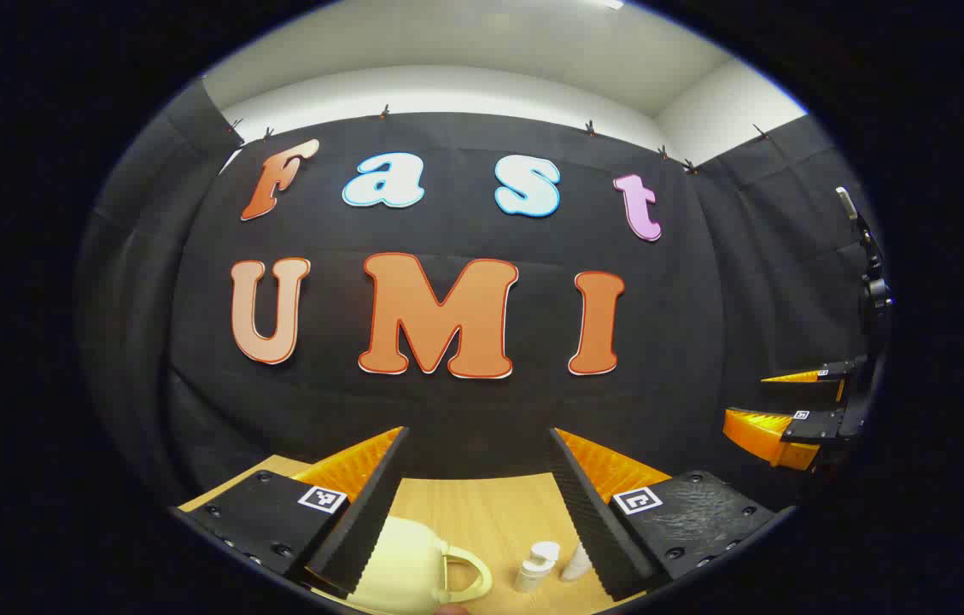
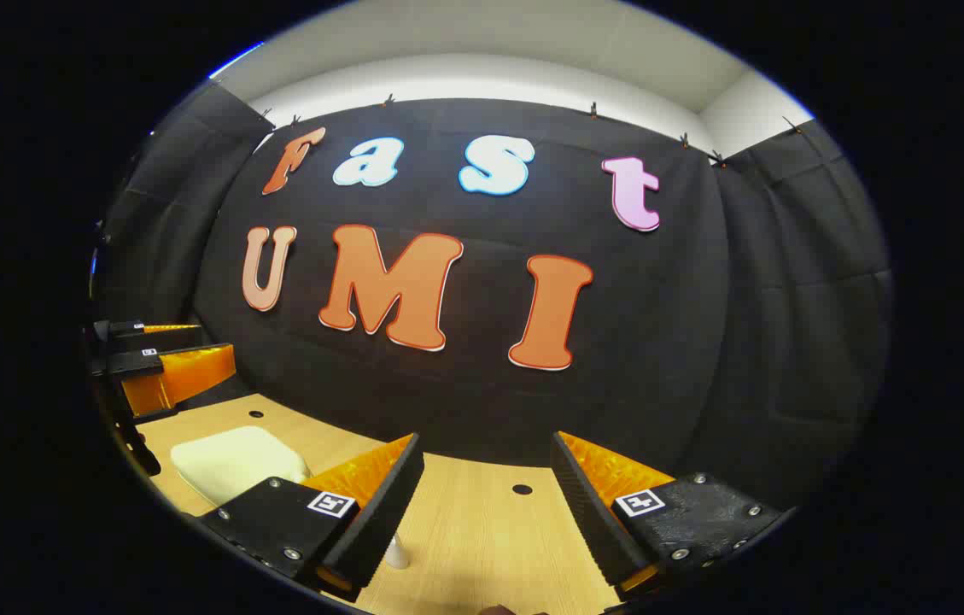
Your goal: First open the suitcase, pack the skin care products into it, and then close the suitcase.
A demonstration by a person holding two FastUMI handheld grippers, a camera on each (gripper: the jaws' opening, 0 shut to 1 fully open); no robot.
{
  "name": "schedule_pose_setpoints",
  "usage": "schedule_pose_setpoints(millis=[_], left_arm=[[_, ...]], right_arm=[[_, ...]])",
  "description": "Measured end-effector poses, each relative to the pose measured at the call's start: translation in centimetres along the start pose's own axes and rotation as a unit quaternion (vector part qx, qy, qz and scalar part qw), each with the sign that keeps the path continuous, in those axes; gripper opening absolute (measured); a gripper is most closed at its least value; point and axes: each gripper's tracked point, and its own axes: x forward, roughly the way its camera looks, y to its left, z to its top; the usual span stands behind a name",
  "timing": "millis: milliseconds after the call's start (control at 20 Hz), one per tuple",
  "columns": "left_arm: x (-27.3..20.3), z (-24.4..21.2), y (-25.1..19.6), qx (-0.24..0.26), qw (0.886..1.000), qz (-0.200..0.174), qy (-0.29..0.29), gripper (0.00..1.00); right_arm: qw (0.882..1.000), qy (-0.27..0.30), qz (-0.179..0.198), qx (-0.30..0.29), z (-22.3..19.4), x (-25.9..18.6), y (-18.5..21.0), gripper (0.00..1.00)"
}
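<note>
Wooden bench point(image 2: 482, 530) below us carries the closed cream suitcase point(image 1: 400, 564), handle toward the small bottles point(image 1: 537, 565), directly beneath our left gripper point(image 1: 477, 504), nearer than the right gripper point(image 2: 486, 512); both fingers spread, empty.

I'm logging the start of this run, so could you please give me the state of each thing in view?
Suitcase: closed, lying on the table.
Pump bottle: upright, on the table.
Second bottle: upright, beside the pump bottle.
Left gripper: open, empty.
Right gripper: open, empty.
</note>
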Motion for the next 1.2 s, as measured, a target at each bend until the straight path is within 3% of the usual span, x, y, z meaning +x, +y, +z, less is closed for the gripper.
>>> schedule_pose_setpoints(millis=[150,250,450,900,1100,1200], left_arm=[[2.3,0.3,-0.6,0.005,1.0,0.004,-0.004,0.96],[3.0,-1.4,-1.0,0.011,1.0,0.009,0.014,0.98],[3.3,-1.8,-1.7,0.037,0.999,0.012,0.015,0.97],[1.9,-0.7,-2.6,0.056,0.998,0.031,-0.018,0.98],[1.1,-2.8,-2.1,0.111,0.993,0.046,0.002,1.0],[0.7,-5.2,-2.3,0.138,0.989,0.046,0.021,0.98]], right_arm=[[1.0,-0.02,0.006,0.002,0.6,1.4,-0.5,0.95],[1.0,0.003,0.018,0.007,-1.5,1.9,0.0,0.99],[0.999,0.023,0.035,0.03,-2.8,2.9,0.8,0.95],[0.998,-0.019,0.045,0.047,-2.1,2.8,0.2,0.95],[0.998,-0.026,0.047,0.037,-2.3,2.0,-0.9,0.99],[0.998,-0.023,0.051,0.031,-2.8,1.5,-1.4,0.95]])
